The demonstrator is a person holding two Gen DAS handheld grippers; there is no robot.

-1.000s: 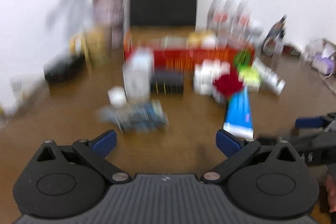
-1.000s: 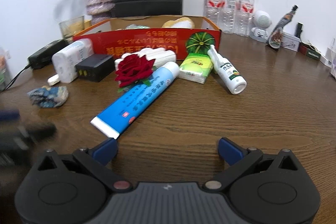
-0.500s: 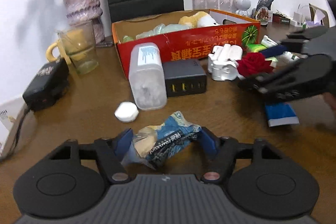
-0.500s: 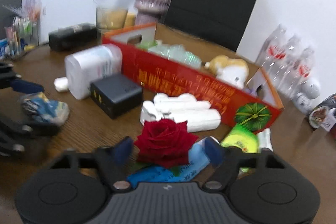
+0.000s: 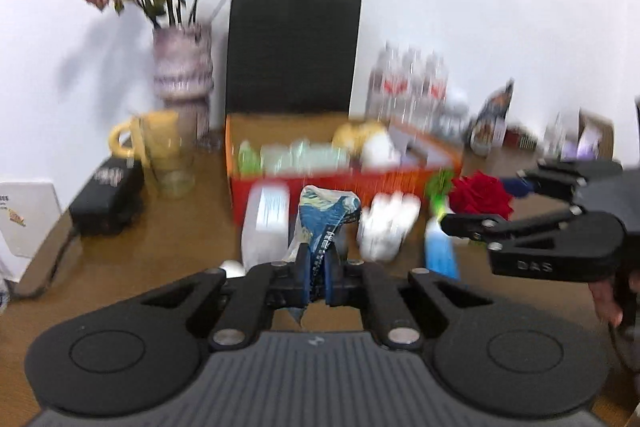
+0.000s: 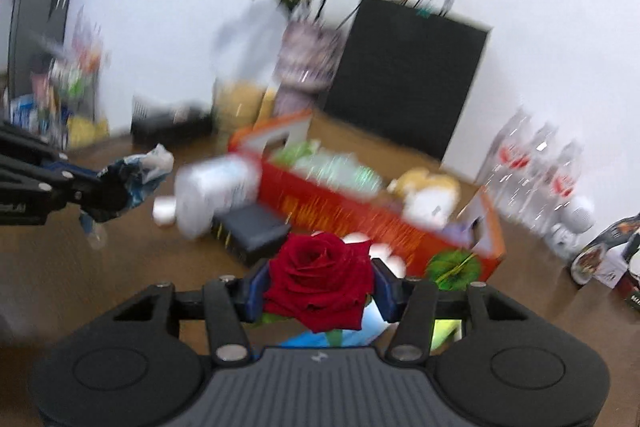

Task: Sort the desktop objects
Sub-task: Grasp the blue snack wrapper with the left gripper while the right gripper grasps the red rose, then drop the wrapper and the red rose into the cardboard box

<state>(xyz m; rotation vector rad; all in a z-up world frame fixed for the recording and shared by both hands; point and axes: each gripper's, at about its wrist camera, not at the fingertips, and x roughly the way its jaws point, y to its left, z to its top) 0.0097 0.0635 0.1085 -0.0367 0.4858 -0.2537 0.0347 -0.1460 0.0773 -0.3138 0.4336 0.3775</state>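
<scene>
A carry step is judged to be in hand, with two items gripped at once. At the left, the left claw (image 5: 316, 277) is closed flat on a crumpled blue snack wrapper (image 5: 326, 215), which is pinched between the blue pads and stands clear above the desk (image 5: 132, 267). At the right, the right claw (image 6: 318, 287) is seen with its jaws closing on a red rose (image 6: 320, 277); the bloom is pressed between both pads and is held above the blue tube (image 6: 360, 333) lying under it.

The orange box (image 5: 344, 183), already part filled, stands toward the back of the desk, ahead of both claws and behind a white container (image 5: 266, 223). It is judged to be the likely destination. The next move would call for each item to be carried over the box wall and released inside, with the soft wrapper and the rose petals not crushed or dropped on the way.

Both views are heavily blurred. The contents of the box cannot be identified, the print on the wrapper cannot be read, and the stem of the rose is mostly hidden behind the claw body. The desk edges are cut off by the frame
</scene>
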